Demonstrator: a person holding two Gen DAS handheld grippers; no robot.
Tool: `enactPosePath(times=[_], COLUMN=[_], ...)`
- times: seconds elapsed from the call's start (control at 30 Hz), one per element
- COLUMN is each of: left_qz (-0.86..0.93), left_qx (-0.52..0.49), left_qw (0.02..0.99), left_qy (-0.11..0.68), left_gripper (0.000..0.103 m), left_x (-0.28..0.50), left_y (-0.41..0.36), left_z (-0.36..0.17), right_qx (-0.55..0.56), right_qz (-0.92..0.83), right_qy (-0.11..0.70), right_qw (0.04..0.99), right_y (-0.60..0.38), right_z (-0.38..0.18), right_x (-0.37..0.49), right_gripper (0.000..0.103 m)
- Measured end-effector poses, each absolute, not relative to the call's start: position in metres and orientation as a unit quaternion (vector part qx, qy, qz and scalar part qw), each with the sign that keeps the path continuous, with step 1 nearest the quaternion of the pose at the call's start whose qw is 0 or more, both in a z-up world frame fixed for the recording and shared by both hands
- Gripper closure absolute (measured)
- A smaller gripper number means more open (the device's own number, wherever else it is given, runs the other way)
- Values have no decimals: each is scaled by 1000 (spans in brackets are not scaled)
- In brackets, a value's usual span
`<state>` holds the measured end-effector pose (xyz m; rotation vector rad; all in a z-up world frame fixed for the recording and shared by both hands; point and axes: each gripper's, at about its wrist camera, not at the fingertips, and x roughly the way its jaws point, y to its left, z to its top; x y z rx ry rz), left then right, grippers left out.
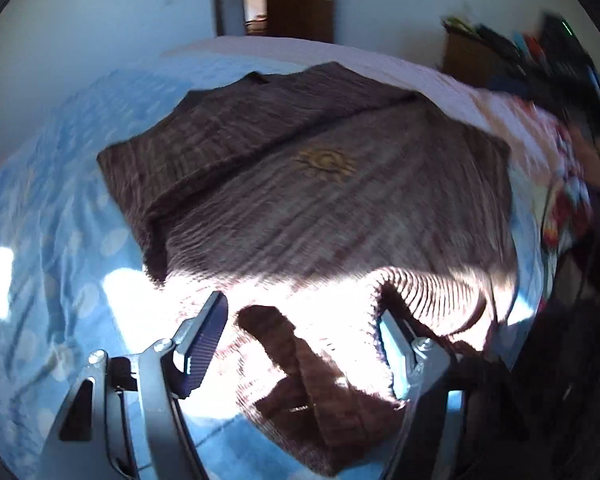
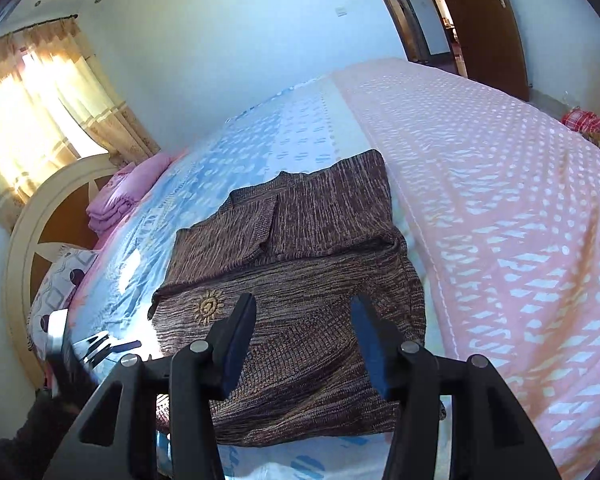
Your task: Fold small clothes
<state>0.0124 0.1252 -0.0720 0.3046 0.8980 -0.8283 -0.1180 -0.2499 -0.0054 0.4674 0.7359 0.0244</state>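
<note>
The brown knit sweater (image 2: 300,280) lies on the bed's blue-patterned sheet (image 2: 260,136), part-folded, its sun emblem (image 2: 208,307) up, its long axis running 6 to 12 o'clock from the right gripper (image 2: 302,344). That gripper hovers wide open, empty. The left gripper (image 1: 304,344), equally open and holding nothing, straddles the sunlit near hem (image 1: 420,288) and looks nearer for the next fold.

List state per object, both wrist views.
Brown knit sweater with sun emblem: lying on the bed, partly folded, one sleeve laid across the chest.
Left hand-held gripper: open, over the sweater's sunlit edge, gripping nothing.
Right hand-held gripper: open, above the sweater, gripping nothing.
Dark brown wooden door: open.
Yellow patterned curtains: drawn, sunlit.
Pink folded bedding: stacked by the headboard.
</note>
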Motion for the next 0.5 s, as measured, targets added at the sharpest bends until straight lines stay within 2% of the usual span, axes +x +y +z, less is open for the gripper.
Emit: enactPosePath(times=[0.1, 0.33, 0.5], left_qz=[-392, -422, -392], left_qx=[55, 119, 130], left_qw=[798, 788, 790], left_qy=[454, 432, 454], left_gripper=[33, 30, 31], left_x=[33, 3, 26], left_y=[139, 140, 110], left_z=[-77, -74, -73], right_qx=[232, 246, 256], right_qz=[10, 9, 17], right_qy=[364, 373, 371], right_qw=[902, 894, 892], right_y=[-251, -254, -251], right_z=[-11, -22, -23], right_x=[-119, -113, -112], right_gripper=[52, 52, 52])
